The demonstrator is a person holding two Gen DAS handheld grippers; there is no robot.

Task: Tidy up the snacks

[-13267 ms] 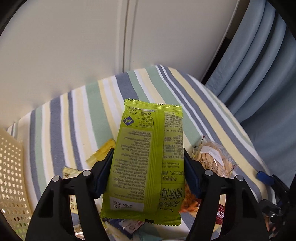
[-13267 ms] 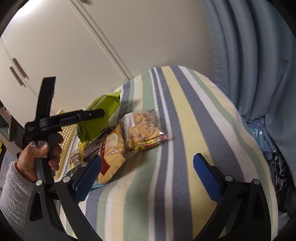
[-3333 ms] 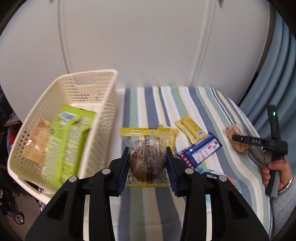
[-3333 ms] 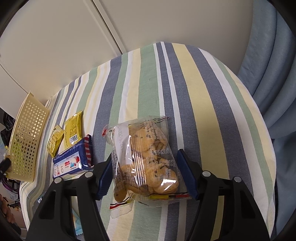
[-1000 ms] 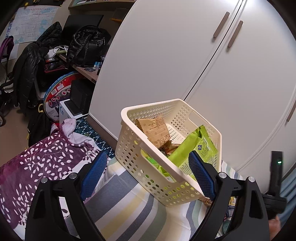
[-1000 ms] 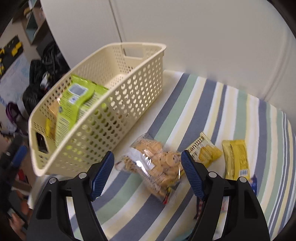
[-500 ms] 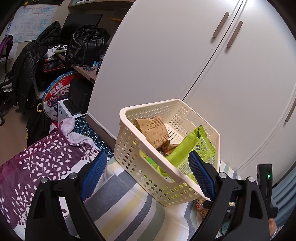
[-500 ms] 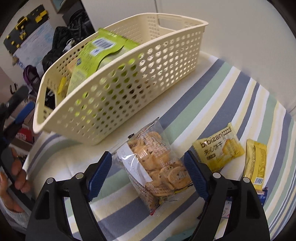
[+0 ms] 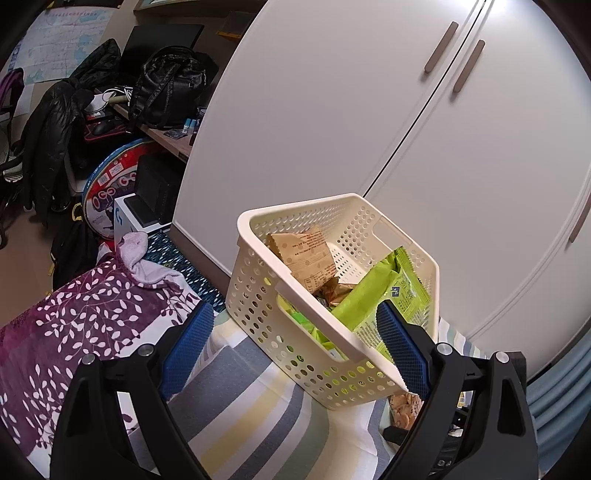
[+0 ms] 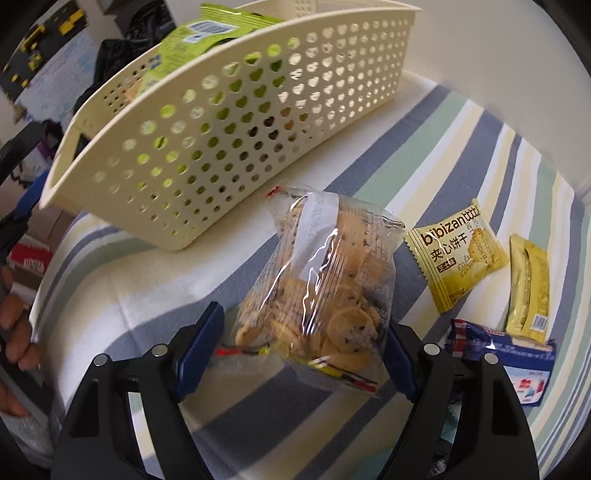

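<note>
A cream perforated basket point(image 9: 258, 251) stands on the striped cloth point(image 9: 240, 406). It holds a green packet point(image 9: 384, 295) and a brown packet point(image 9: 306, 254). My left gripper point(image 9: 291, 312) is open and empty, its fingers either side of the basket's near corner. My right gripper point(image 10: 303, 321) is shut on a clear bag of cookies point(image 10: 325, 280), held just off the cloth beside the basket's point(image 10: 240, 110) long wall. The green packet point(image 10: 192, 33) sticks up over the rim. Part of the cookie bag point(image 9: 402, 406) shows under the basket's edge in the left wrist view.
A yellow biscuit packet point(image 10: 458, 258), a second yellow packet point(image 10: 528, 291) and a blue packet point(image 10: 517, 373) lie on the cloth to the right. A person's hand point(image 10: 11, 321) is at the left edge. A purple leaf-print blanket point(image 9: 74, 321) and white wardrobe doors point(image 9: 369, 110) surround the basket.
My right gripper has carried the cookie bag closer to the basket's wall, which now fills more of its view. The left gripper has stayed open and barely moved.
</note>
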